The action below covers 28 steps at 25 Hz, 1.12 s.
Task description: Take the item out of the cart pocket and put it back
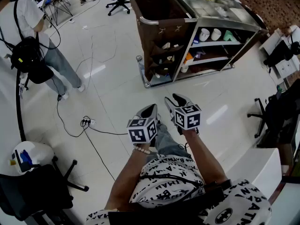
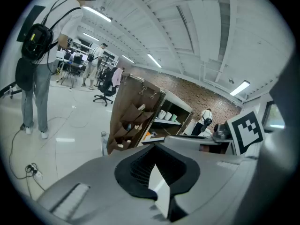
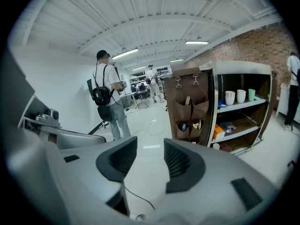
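The cart (image 1: pixel 197 20) stands across the floor ahead of me, and its brown side panel of pockets (image 1: pixel 164 50) faces me. Small pale items (image 1: pixel 167 45) poke out of several pockets. In the left gripper view the pocket panel (image 2: pixel 133 121) is far off. The right gripper view shows the same panel (image 3: pixel 190 107), also well out of reach. My left gripper (image 1: pixel 151 109) (image 2: pixel 157 182) is held low before my body, its jaws together, nothing held. My right gripper (image 1: pixel 178 100) (image 3: pixel 150 161) is beside it, jaws apart and empty.
A person with a black backpack (image 1: pixel 28 46) stands at the left. A power strip with cables (image 1: pixel 86 122) lies on the white floor. Cups (image 1: pixel 209 34) stand on the cart's open shelves. An office chair (image 1: pixel 37 191) is at the lower left and a white counter (image 1: pixel 262 168) at the right.
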{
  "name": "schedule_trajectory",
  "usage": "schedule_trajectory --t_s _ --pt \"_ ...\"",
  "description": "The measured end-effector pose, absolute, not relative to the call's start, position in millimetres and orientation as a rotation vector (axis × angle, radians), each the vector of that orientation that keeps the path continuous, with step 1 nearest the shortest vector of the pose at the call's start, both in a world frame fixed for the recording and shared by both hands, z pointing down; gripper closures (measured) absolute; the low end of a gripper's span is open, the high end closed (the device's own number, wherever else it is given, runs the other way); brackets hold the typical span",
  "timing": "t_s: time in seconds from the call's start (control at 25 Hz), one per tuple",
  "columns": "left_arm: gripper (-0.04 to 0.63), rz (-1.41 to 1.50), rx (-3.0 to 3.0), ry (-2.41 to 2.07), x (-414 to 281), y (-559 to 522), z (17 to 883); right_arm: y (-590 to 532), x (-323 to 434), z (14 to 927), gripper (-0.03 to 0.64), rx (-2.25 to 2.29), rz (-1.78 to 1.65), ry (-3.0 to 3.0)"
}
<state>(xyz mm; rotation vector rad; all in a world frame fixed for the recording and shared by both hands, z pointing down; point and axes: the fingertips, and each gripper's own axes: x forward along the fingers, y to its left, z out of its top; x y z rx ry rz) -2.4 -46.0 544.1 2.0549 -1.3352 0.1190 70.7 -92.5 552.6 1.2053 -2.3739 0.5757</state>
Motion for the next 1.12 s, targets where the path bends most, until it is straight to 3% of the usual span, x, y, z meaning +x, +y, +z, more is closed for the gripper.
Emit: schedule_trajectory --t_s 0.84,1.12 --pt "0.592 0.326 1.978 -1.321 -12.4 -274.5 635.9 -361.4 55.9 685.0 0.425 1.256 0.737 -2.153" --pt "0.592 0.356 1.903 -1.307 -13.2 -305.9 668.0 -413.6 48.6 742.3 0.425 1.214 0.751 -2.058"
